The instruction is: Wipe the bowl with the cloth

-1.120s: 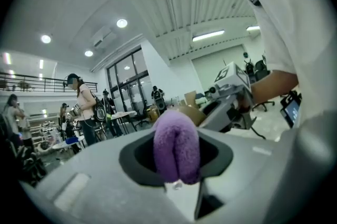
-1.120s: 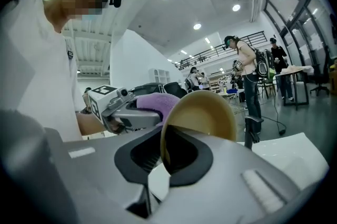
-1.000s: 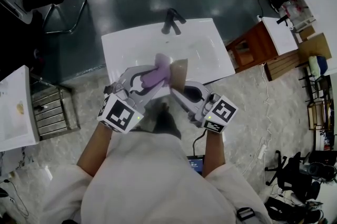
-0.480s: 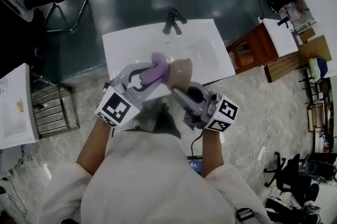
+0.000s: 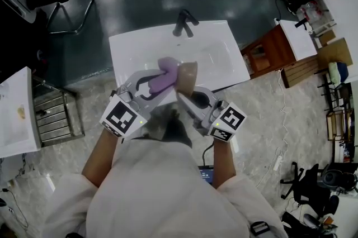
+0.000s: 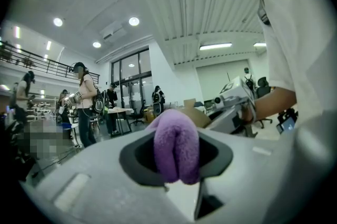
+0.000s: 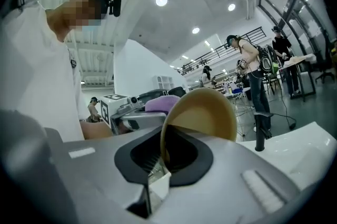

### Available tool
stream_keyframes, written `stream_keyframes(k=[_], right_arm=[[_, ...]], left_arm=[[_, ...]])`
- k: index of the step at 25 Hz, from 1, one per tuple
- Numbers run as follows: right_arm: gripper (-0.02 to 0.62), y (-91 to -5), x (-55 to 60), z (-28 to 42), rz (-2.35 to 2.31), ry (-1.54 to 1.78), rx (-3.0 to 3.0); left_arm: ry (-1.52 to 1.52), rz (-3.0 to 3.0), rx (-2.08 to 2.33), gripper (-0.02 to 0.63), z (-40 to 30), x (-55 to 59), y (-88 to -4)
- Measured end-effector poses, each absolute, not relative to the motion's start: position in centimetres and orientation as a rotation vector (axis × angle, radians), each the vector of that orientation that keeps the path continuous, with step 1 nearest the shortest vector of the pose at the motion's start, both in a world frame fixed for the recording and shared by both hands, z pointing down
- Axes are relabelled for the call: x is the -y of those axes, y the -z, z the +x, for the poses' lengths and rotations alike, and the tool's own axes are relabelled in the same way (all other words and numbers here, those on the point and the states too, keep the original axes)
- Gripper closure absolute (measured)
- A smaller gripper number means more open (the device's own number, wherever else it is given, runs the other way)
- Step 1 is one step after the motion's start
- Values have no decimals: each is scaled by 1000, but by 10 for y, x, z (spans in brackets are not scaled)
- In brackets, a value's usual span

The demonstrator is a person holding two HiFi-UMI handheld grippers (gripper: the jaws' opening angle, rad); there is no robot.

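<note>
One tan bowl (image 5: pixel 188 75) is held tilted above the white table (image 5: pixel 224 58), its rim clamped in the jaws of the right gripper (image 5: pixel 182 93), which have just been closing further. One purple cloth (image 5: pixel 166 76), clenched in the left gripper (image 5: pixel 159 79), appears to lie against it. Wiping looks under way; next, the cloth must sweep round the inside

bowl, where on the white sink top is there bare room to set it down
Free: the white sink top left of the faucet, and its right side toward the wooden cabinet. Crowded: the near middle edge, where bowl and cloth meet.
</note>
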State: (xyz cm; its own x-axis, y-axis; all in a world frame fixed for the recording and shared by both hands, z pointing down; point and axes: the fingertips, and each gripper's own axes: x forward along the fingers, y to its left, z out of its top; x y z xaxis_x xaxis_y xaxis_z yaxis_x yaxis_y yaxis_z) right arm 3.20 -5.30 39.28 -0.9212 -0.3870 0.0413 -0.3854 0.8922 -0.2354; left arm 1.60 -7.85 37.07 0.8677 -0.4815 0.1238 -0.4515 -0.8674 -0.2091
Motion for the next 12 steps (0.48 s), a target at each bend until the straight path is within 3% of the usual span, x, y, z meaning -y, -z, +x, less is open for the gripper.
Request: stream_keyframes(k=[12], right_arm=[[578, -359, 48, 34, -522, 443, -2886]], left_arm=[[376, -2815, -740, 494, 14, 91, -385]])
